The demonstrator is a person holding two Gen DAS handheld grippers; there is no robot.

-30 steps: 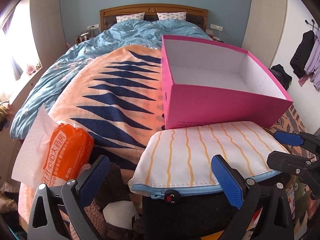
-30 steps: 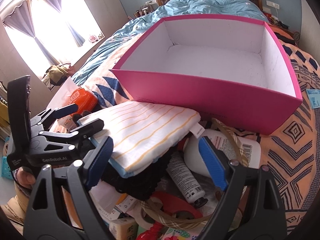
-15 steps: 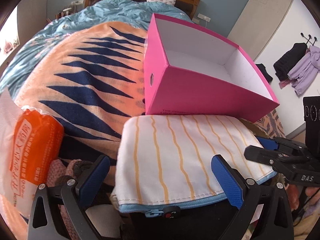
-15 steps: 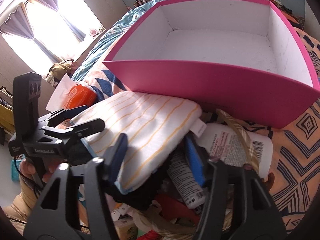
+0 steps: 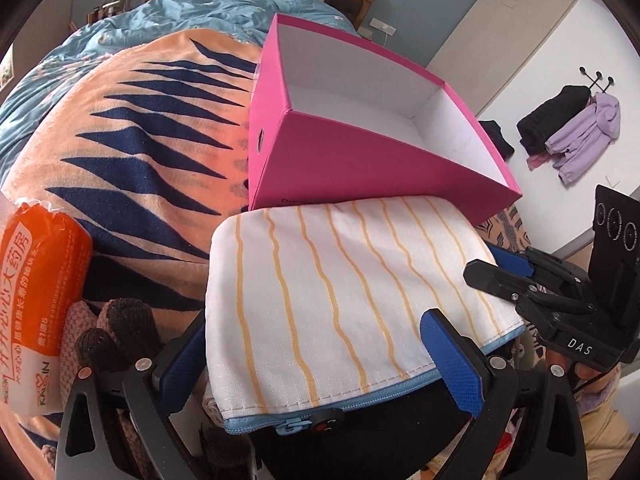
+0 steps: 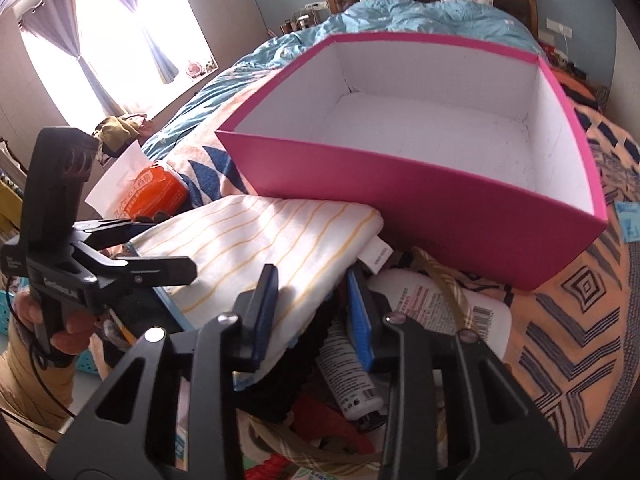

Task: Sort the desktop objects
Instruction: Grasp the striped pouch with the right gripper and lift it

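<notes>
A white pouch with yellow stripes and a blue zipper (image 5: 340, 300) lies on a pile of clutter in front of an empty pink box (image 5: 360, 148) on the bed. My left gripper (image 5: 316, 360) is open, its blue pads on either side of the pouch's zipper edge. My right gripper (image 6: 312, 304) has its jaws narrowed around the pouch's right corner (image 6: 304, 280); whether the pads press it I cannot tell. The pouch (image 6: 256, 252) and the box (image 6: 432, 184) also show in the right wrist view.
An orange tissue pack (image 5: 36, 304) lies at the left on the patterned blanket (image 5: 132, 152). Dark knit gloves (image 5: 116, 332) sit beside it. A white bottle (image 6: 440, 300), a spray tube (image 6: 352, 376) and other clutter lie under the pouch. Clothes hang on the right wall (image 5: 572, 128).
My right gripper's jaws have narrowed from wide open to close around the pouch's corner. The left gripper has tilted and moved closer over the pouch, still open.
</notes>
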